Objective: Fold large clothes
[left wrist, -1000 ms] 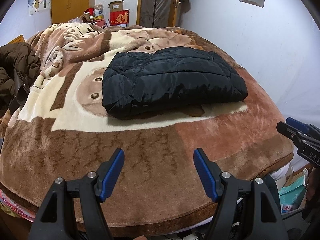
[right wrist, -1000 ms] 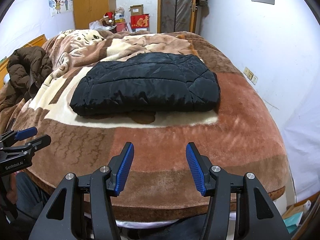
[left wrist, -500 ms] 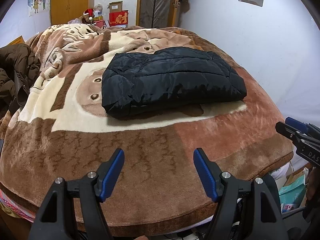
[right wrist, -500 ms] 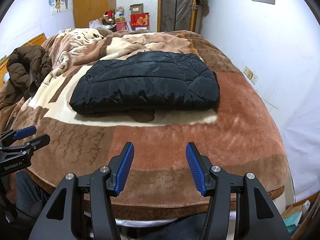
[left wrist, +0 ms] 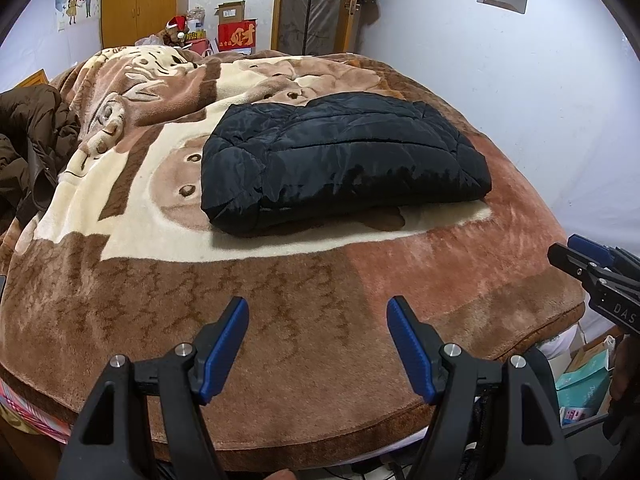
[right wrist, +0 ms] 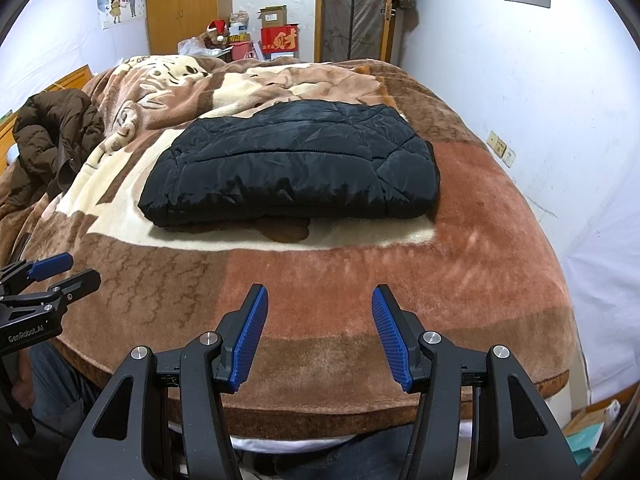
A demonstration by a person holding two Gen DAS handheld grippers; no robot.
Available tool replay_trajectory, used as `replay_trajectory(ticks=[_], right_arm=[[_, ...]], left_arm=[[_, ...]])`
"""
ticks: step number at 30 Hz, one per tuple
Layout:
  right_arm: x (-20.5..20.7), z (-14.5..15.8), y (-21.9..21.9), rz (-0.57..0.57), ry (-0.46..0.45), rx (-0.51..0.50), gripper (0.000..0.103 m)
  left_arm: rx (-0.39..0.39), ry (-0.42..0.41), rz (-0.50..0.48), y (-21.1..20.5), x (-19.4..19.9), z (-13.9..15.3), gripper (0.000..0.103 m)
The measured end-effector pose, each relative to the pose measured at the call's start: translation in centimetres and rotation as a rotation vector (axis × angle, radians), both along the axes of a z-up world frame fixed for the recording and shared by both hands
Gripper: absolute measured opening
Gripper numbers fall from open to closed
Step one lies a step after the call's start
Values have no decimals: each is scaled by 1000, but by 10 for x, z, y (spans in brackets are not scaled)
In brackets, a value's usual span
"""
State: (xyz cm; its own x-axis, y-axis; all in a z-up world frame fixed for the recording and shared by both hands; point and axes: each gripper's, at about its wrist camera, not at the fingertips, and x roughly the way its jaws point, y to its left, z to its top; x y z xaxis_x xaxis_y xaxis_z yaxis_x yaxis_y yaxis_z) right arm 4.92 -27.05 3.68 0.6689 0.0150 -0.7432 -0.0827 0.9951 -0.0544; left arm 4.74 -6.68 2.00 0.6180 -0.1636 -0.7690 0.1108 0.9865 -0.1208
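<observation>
Black and puffy, the black jacket (left wrist: 344, 160) lies folded into a neat, thick pad on the bed blanket (left wrist: 280, 280). It sits in the middle of the blanket, on the cream part with the bear picture, well back from the near edge. It looks done, so the folding of this one seems finished.

The left gripper (left wrist: 318, 344) hangs over the near edge of the blanket, well apart from the black jacket. Its blue pads stand apart and nothing is between them. The right gripper (right wrist: 320, 332) is beside it, also over the near edge, with its pads apart and empty too.

A brown coat (right wrist: 56, 136) lies in a messy heap far to the left of the black jacket. I think it is next. Both grippers would need to go over to that side, pinch the coat at two spots and pull it out flat on the blanket. It looks soft and thick, so it may slip or bunch up.
</observation>
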Motion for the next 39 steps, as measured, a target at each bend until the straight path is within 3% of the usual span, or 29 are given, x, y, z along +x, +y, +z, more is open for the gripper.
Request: replay_trajectory(ticks=[39], right_arm=[[0,-6,-5,-4,11,-3,55]], left_arm=[[25,32,-26,-14,0,-8,73]])
